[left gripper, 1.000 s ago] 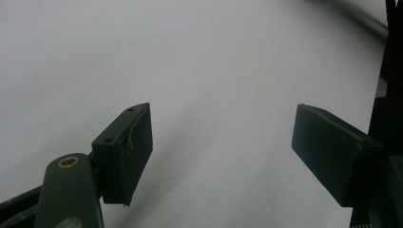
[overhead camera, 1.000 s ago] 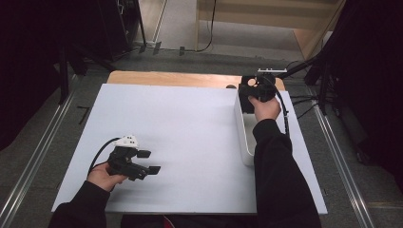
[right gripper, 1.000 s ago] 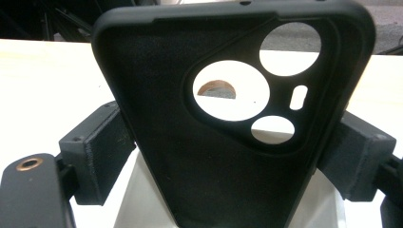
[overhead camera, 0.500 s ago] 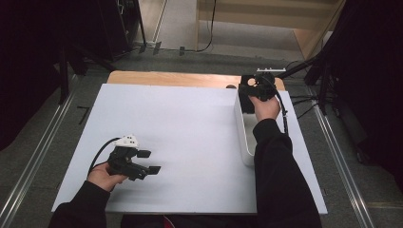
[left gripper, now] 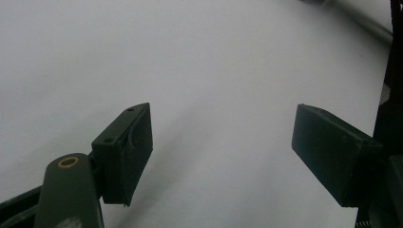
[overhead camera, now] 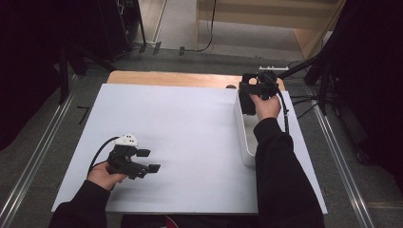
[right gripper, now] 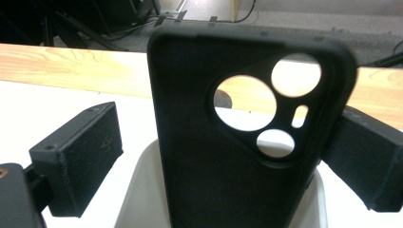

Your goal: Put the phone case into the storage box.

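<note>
Phone case (right gripper: pixel 228 137), black and soft-looking with round camera cut-outs, standing upright in the white oblong plastic bin (overhead camera: pixel 244 135) at the right edge of the white table top (overhead camera: pixel 185 133). The right gripper (overhead camera: pixel 252 97) has just been opening: its pads flank the case, the left pad apart from it. The left gripper (overhead camera: pixel 147 160) rests near the table's front left, released, nothing between its pads.

Black phone case (right gripper: pixel 237 142) cut off at the right gripper view's six o'clock edge, its base hidden inside the white bin (overhead camera: pixel 243 137), bin's interior masked by a dark sleeve (overhead camera: pixel 280 175), contact between right-hand jaw and case unclear.
</note>
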Demonstrator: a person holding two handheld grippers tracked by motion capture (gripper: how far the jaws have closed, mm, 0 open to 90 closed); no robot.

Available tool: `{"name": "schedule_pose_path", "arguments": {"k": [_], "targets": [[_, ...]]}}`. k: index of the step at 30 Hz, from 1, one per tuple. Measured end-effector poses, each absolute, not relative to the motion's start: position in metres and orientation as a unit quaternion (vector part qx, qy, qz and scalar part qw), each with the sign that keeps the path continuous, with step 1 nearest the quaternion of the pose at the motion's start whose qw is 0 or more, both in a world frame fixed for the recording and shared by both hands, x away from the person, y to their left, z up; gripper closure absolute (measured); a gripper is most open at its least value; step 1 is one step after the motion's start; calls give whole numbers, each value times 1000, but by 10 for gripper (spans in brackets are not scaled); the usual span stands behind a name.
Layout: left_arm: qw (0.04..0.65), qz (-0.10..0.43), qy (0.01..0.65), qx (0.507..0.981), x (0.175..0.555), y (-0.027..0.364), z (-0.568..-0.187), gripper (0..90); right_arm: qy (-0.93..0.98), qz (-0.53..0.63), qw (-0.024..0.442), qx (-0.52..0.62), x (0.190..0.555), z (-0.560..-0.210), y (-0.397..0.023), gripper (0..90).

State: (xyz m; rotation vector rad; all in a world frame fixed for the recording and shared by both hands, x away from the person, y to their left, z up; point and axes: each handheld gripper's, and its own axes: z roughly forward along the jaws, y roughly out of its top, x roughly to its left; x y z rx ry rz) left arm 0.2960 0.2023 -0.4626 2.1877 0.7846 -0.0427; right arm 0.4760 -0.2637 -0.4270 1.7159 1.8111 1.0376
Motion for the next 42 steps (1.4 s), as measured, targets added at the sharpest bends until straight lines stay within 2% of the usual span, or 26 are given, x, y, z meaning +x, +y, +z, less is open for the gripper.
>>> {"name": "schedule_pose_path", "arguments": {"k": [11,19,42], "targets": [[397,-14,308,865,295,202,-463,210,637,402,260,604,464,-405,-263,18],[400,-16,303,865,294,202,-461,211,634,413,269,596,452,-390,-261,18],[400,-16,304,864,295,203,-461,211,666,446,234,550,419,-373,-246,37]]}}
